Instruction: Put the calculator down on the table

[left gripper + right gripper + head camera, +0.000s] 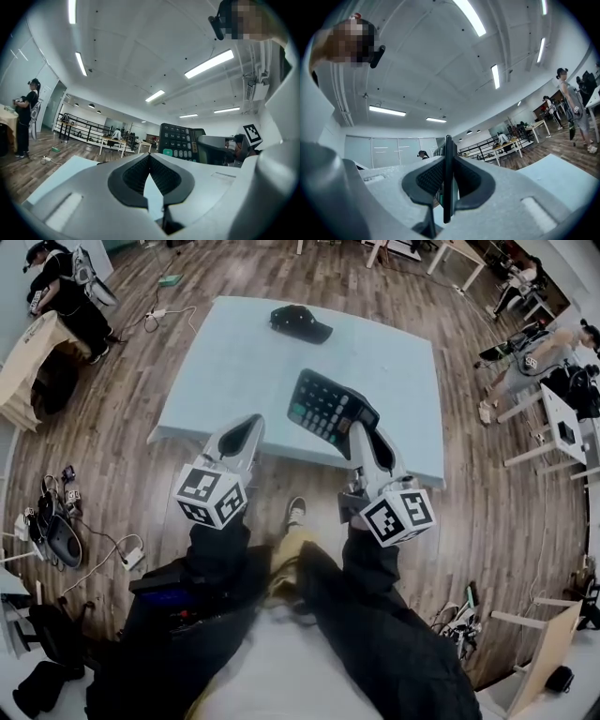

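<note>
Calculator held over the table's near edge
The table point(234, 362) lies below. The calculator point(328, 407) is tilted, one edge clamped in the right gripper point(360, 429); the left gripper point(249, 425) is closed and empty. Released early, the calculator could slide off that edge.

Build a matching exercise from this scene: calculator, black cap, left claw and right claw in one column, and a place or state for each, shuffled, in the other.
Column one:
1. calculator
2. black cap
3. left claw
4. right claw

Column two:
A. shut, with nothing in it
B. lying on the far part of the table
C. closed on the edge of a thin dark slab
D. gripped by one edge, over the table's near side

Pairs: 1-D, 2-B, 3-A, 4-C
</note>
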`<state>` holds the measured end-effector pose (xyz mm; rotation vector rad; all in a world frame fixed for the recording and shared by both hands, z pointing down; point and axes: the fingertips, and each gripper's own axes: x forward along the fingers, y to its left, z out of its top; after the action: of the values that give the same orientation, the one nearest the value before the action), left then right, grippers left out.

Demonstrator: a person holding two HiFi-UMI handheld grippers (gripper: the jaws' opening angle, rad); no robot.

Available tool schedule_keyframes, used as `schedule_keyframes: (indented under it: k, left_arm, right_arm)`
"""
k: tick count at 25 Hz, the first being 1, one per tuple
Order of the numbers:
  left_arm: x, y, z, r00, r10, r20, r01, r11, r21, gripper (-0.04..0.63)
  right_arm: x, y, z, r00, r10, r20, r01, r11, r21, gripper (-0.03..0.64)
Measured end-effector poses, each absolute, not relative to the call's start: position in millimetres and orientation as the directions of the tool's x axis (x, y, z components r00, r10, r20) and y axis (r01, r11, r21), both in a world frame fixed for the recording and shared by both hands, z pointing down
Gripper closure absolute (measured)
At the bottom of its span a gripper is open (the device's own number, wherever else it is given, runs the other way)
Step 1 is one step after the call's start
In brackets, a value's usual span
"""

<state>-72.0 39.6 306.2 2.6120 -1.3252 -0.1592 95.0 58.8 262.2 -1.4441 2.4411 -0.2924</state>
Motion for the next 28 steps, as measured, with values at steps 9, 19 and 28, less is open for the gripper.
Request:
schedule_keyframes:
  k: [9,19,28]
  left_arm:
    - [-26,-72,299,0.589,-0.808,0.007,-0.789,-0.574,0.218,0.600]
    - [-15,-146,320,0.546,-0.832,0.101,-0.831,-0.523,0.190,0.600]
    - [-36,-181,392,0.542,-0.805,0.241,-0.832,-0.474,0.288,0.600]
  right_arm:
    - [140,-60,261,-0.467,-0.874,-0.133,-0.807,0.483,-0.340,0.563]
    - [158,-145,288,-0.507,-0.860,-0.059,-0.780,0.487,-0.393,0.563]
    - [139,-181,358,-0.507,-0.856,0.098,-0.779,0.407,-0.476,0.563]
